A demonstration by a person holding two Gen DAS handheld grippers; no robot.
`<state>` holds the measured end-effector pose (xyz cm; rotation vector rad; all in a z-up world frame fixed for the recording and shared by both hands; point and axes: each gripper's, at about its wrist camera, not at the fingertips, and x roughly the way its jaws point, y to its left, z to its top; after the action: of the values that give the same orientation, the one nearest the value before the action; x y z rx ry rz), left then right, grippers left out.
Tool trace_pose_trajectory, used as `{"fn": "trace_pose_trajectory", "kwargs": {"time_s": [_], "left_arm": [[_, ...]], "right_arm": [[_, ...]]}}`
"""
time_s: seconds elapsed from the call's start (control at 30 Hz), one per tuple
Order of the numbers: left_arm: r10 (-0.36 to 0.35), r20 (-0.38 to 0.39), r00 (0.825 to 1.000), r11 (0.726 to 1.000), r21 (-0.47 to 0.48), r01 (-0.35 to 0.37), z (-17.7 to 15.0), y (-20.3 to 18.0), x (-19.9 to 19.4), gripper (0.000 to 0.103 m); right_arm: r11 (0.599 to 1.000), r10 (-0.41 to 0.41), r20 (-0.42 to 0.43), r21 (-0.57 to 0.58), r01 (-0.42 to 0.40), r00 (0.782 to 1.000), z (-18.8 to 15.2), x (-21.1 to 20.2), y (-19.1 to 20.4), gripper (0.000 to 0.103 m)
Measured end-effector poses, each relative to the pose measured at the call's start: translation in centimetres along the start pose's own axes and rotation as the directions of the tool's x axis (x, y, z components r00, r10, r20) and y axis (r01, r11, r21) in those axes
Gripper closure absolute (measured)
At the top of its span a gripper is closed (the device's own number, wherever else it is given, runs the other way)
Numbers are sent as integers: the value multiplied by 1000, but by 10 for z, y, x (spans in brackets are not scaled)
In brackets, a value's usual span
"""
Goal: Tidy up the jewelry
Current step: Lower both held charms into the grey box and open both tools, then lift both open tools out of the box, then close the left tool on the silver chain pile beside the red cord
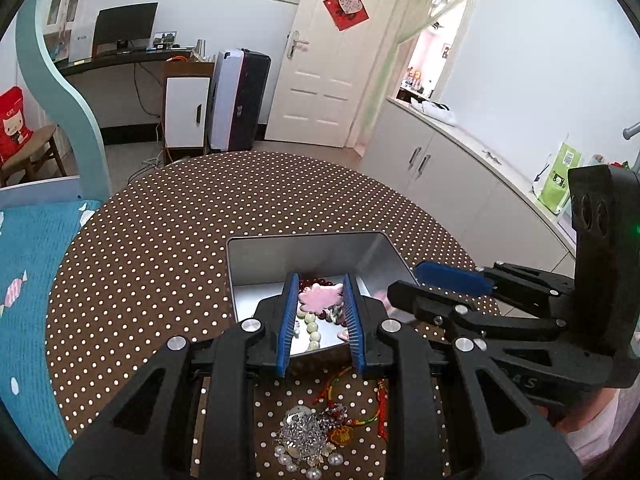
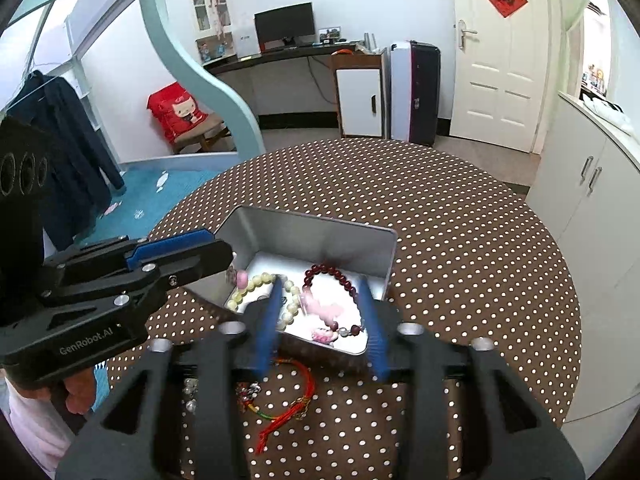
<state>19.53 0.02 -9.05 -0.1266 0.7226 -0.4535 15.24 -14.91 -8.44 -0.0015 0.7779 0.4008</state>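
On the tabletop: a round tabletop (image 2: 460,248) under a brown cloth with white dots carries a shallow silver tin (image 2: 320,232), lid off
Tin contents: a dark red bead bracelet (image 2: 320,270) near the tin's far wall, a pale cream bead bracelet (image 2: 260,282) toward its left side, and a pink charm (image 1: 320,296) between them at the tin's middle
Loose pile: a tangle of silver chains and pearls (image 1: 308,440) lies on the cloth outside the tin's near wall, toward the person
Cord bracelet: a red and yellow cord bracelet (image 2: 296,400) lies on the cloth just beside the tin's near wall
Left gripper: the left gripper (image 1: 320,320) hangs above the tin's near half, tilted downward; its blue pads stand apart with a narrow gap, and nothing is caught between them, the pink charm showing through the gap below
Right gripper: the right gripper (image 2: 324,320) hangs over the tin's near wall; its jaws are released, set wide with no jewelry gripped, and the blue pads look blurred
Person: a pale pink sleeve (image 2: 28,432) shows at the left gripper's handle, well back from the tin
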Motion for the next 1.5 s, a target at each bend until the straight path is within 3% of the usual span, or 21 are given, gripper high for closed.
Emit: {"fn": "trace_pose_trajectory", "kwargs": {"time_s": [0.07, 0.13, 0.2, 0.53, 0.67, 0.77, 0.87, 0.9, 0.97, 1.23, 1.3, 1.5], "left_arm": [[27, -1, 1000, 1000, 10, -27, 1, -2, 1, 79], [40, -7, 999, 999, 20, -40, 0, -4, 2, 79], [43, -14, 999, 999, 13, -43, -1, -3, 3, 71], [52, -11, 999, 999, 15, -52, -14, -4, -11, 70], [52, -3, 999, 999, 14, -52, -19, -8, -20, 58], [66, 6, 998, 998, 13, -66, -23, -9, -29, 39], [72, 13, 997, 997, 13, -72, -31, -8, -42, 33], [73, 13, 997, 997, 14, -73, -34, -7, -45, 25], [81, 3, 997, 997, 18, -81, -44, -6, -52, 18], [66, -75, 995, 995, 84, -59, -77, -11, -46, 20], [63, -93, 994, 995, 86, -55, -82, -11, -41, 32], [46, -146, 988, 995, 93, -32, -90, -9, -24, 47]], "right_arm": [[1000, -16, 9, 2, 16, 1000, 0, -4, -2, 47], [1000, -23, 9, 9, 22, 1000, 0, -5, -3, 47], [1000, -26, 8, 15, 26, 1000, -2, -7, -6, 47], [999, -34, 14, 20, 34, 999, -4, -17, -7, 47], [999, -40, 21, 21, 39, 999, -7, -24, -5, 43], [999, -42, 27, 14, 42, 999, -13, -29, 1, 34], [999, -37, 20, 3, 37, 999, -19, -31, 7, 25], [999, -43, 15, 0, 43, 999, -22, -31, 9, 21], [999, -54, 5, -1, 54, 999, -26, -31, 9, 16], [996, -87, -84, 23, 89, 993, -59, -22, 2, 12], [995, -86, -103, 33, 90, 991, -66, -20, -1, 12], [995, -92, -131, 37, 97, 987, -77, -18, -1, 12]]}}
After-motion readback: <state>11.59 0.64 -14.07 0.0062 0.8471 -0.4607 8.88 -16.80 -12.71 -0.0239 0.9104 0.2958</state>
